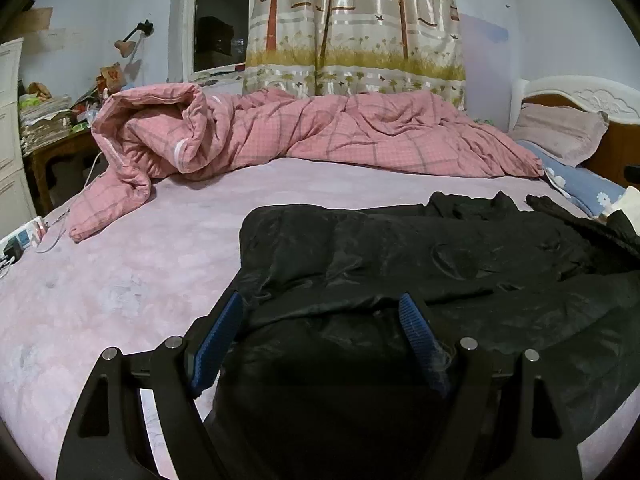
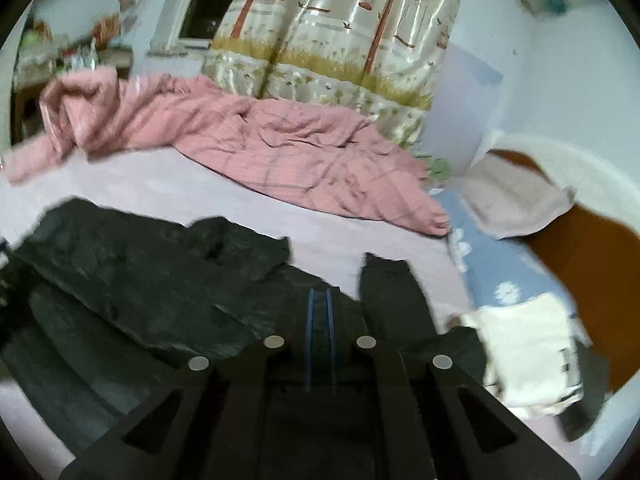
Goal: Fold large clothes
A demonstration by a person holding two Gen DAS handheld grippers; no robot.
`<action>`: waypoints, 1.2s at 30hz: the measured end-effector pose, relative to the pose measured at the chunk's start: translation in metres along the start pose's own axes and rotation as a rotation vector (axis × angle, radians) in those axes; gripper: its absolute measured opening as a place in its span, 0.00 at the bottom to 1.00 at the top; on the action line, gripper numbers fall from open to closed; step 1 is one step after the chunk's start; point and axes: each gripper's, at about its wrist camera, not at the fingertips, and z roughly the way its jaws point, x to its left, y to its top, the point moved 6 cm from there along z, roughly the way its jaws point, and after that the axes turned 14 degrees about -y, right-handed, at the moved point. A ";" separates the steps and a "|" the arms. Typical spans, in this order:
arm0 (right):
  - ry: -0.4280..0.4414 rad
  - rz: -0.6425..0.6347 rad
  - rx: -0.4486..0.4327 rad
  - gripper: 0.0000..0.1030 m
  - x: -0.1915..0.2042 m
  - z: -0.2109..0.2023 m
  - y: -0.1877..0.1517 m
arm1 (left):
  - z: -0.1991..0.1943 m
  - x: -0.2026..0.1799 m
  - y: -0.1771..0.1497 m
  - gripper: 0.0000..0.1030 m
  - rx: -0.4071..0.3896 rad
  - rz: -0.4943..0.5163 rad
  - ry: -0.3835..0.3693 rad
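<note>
Left wrist view: the left gripper hangs low over the near edge of a bed covered by a pale pink bedsheet. Its two blue-padded fingers stand wide apart, and a black padded jacket lies spread on the sheet directly under and ahead of them. A dark bulge of the jacket fills the gap between the fingers, but the pads do not press on it. The jacket reaches from the gripper out to the right edge of the view. Beyond it, across the far side of the bed, lies a rumpled pink checked quilt. A pillow rests against the white headboard at the right, and a tree-patterned curtain hangs behind the bed beside a dark window.

Right wrist view (blurred): the right gripper has its blue pads close together with only a narrow slit between them. Whether any jacket cloth is pinched there cannot be told. The black padded jacket lies beneath and to the left of the gripper, with a sleeve-like flap just right of the fingertips. A white cloth lies to the right, near a blue flowered pillow.
</note>
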 end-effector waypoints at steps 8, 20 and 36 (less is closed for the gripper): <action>-0.059 0.172 0.301 0.74 -0.046 0.107 -0.026 | -0.001 -0.011 -0.001 0.94 -0.012 0.053 0.012; -0.175 -0.047 0.480 0.04 -0.024 0.215 -0.057 | 0.029 -0.012 -0.016 1.00 0.130 0.038 -0.006; 0.254 0.052 -0.039 0.03 0.025 -0.018 -0.006 | -0.063 -0.043 0.017 0.99 -0.179 0.249 -0.093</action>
